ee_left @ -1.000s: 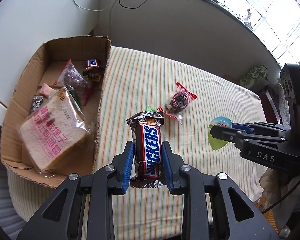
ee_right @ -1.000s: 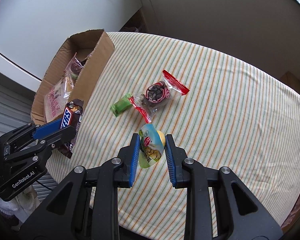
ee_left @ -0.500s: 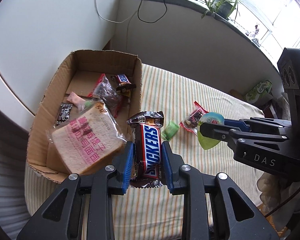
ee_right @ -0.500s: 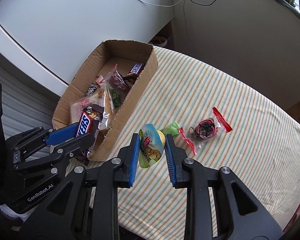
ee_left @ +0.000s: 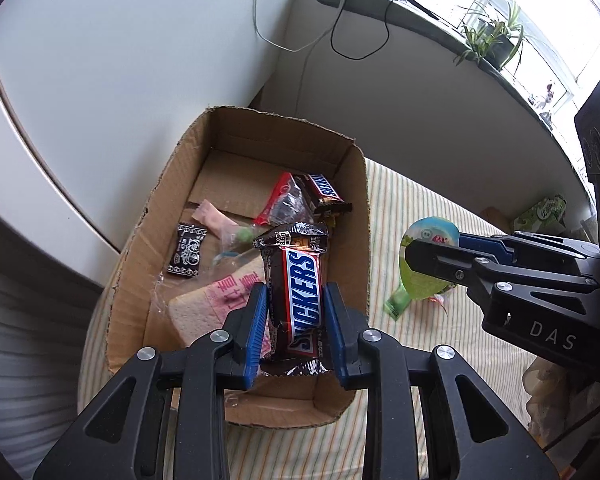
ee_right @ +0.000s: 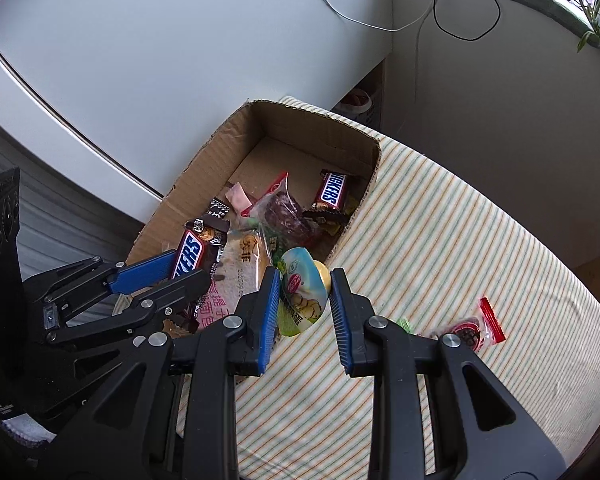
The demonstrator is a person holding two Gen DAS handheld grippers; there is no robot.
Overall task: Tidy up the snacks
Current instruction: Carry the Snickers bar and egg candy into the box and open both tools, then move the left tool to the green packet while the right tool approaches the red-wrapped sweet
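My left gripper (ee_left: 296,328) is clamped on a Snickers (ee_left: 298,292), pads pressed to both long sides of the wrapper, and it hangs over the near half of the box (ee_left: 362,216), above the bread (ee_left: 220,300) lying inside. My right gripper (ee_right: 305,312) is closed to a narrow gap on a jelly cup (ee_right: 302,294), lid facing the camera; it sits just outside the box's near right wall, over the striped cloth (ee_right: 440,240).

The step in hand, as I judge it, is dropping both snacks into the box. For the bar, I want to go lower before letting go, so it lands flat rather than bouncing off the bread. The free floor lies toward the far end of the box, beyond the other Snickers (ee_right: 334,192) and the red-edged bag (ee_left: 288,204) inside; aiming there would keep things tidy.

The cup needs to cross the wall first. I should lift it clear of the cardboard edge, then carry it in beside my left gripper without the two colliding. Two snacks remain on the cloth, well right of the box: a green candy (ee_left: 396,304) and a red packet (ee_right: 470,330).
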